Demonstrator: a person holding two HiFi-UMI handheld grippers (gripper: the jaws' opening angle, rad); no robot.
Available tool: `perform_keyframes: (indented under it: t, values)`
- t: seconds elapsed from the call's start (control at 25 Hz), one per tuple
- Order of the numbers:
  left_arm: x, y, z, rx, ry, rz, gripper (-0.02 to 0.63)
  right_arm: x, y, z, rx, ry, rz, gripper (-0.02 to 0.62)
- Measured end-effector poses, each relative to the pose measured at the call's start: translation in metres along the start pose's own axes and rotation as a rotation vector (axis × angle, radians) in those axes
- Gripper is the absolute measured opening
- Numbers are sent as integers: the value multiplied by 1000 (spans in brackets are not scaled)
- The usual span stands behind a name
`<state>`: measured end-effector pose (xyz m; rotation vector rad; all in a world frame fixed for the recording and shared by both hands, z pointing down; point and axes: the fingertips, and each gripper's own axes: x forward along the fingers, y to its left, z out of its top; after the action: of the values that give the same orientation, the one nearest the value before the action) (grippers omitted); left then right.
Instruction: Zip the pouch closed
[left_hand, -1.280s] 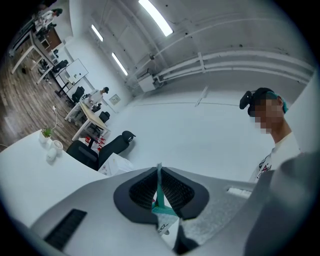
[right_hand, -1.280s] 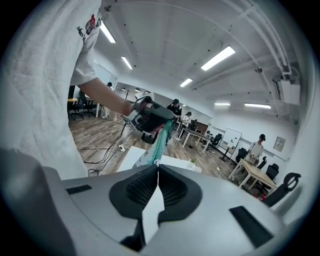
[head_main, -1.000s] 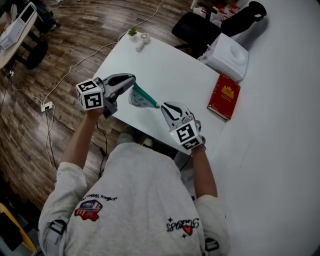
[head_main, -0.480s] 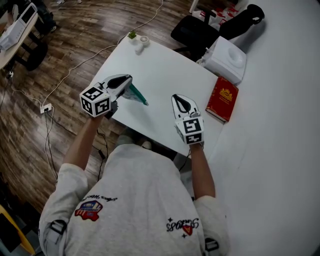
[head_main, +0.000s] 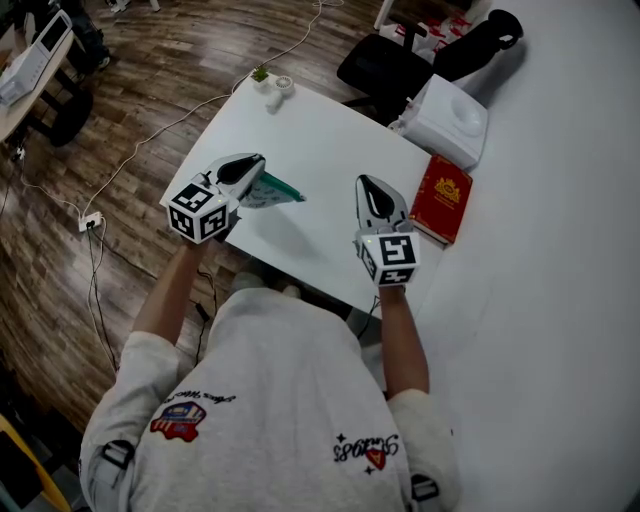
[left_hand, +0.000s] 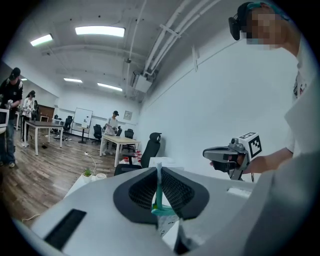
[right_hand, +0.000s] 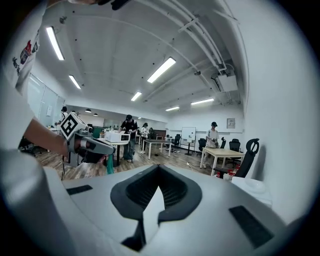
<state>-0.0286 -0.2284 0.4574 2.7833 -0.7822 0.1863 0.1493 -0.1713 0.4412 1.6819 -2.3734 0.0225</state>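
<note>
The left gripper (head_main: 250, 172) is clamping its jaws on the teal pouch (head_main: 273, 190), which is sticking out past the jaw tips over the white desk (head_main: 330, 130). The right gripper (head_main: 368, 184) is hovering well apart from the pouch, its jaws just closing together on nothing.

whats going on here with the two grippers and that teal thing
A person holds a two-jaw gripper in each hand over a white table. The left gripper is shut on one end of a teal pouch, which sticks out over the table, seemingly lifted clear of it. The right gripper stands apart from the pouch; its jaws have just been closing, with nothing between them. Whether the zip is fully closed cannot be made out.
</note>
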Motion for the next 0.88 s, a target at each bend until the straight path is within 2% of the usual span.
perform_keyframes:
  t: [0.24,0.88]
  values:
    - [3,-1,4,18,-1,5,23,-7,-8,5,13,-22,-29,-3]
    - [20,-15,9,18,-2,-27,22,-17,-20,-3,42,-21,-29,-6]
